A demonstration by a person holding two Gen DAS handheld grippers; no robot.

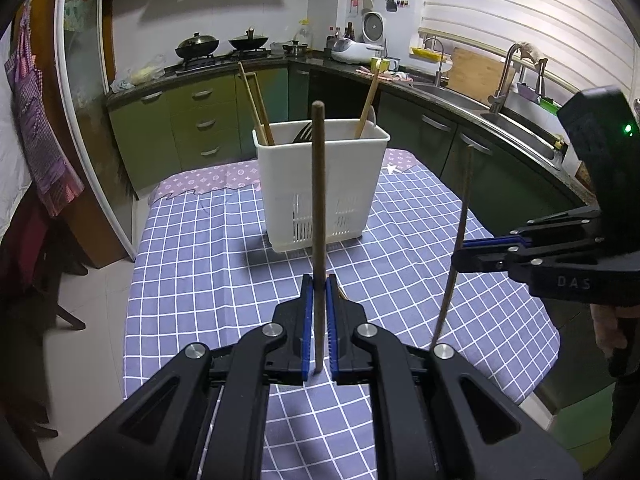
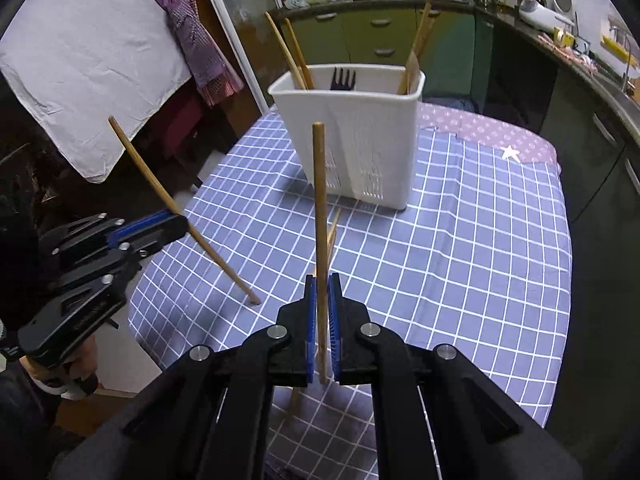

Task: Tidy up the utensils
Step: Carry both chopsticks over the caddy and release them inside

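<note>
We hold one slim brown wooden chopstick [image 1: 319, 216] upright, pinched between our left gripper [image 1: 319, 320] fingers, another [image 2: 319, 240] in our right gripper [image 2: 322, 320], ready for dropping. Open checked desk [image 1: 208, 264] lies ahead; the white slotted plastic utensil holder [image 1: 320, 184] stands farther, its rim unobstructed.

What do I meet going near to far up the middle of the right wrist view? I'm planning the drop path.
right gripper → held chopstick → loose chopstick on the tablecloth → white utensil basket → black fork inside it.
</note>
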